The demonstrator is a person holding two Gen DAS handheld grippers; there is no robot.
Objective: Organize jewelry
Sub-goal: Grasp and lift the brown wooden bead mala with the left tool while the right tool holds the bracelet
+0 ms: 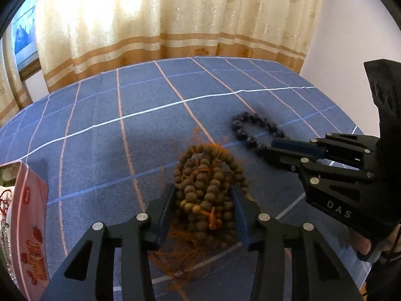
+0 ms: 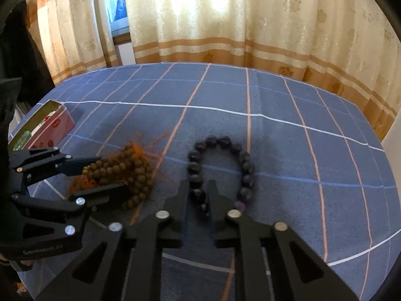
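- Jewelry, item one: brown beads (image 1: 208, 188), a bunched pile of wooden-looking strands tangled with orange thread (image 1: 190, 245), lying on the checked blue cloth (image 1: 100, 105) near its front edge.
- Item two: dark bracelet (image 2: 220, 168), a single loop of large, near-black round beads with one paler purple bead at its near end; it lies flat on the cloth just beside the brown beads, to their right, not touching them.
- Left hand-held gripper (image 1: 204, 200): fingers set on either side of the brown pile, partly closed, with the beads filling the gap. The blue pads (image 1: 164, 215) sit against or very near the outer strands; a firm clamp cannot be confirmed.
- Right hand-held gripper (image 2: 199, 195): fingers narrowed around the near left part of the dark bracelet, with a few of its beads between them. Whether they press on the beads is unclear; the bracelet lies on the cloth.
- Pink tin (image 2: 54, 128): an open box with strawberry print on its side, standing at the left end of the cloth, well apart from both pieces. Contents are mostly hidden; something red and something pale green show at its rim.
- Backdrop: cream curtains (image 1: 175, 12) with tan bands hang behind the far edge; a strip of window (image 2: 116, 2) shows between them.
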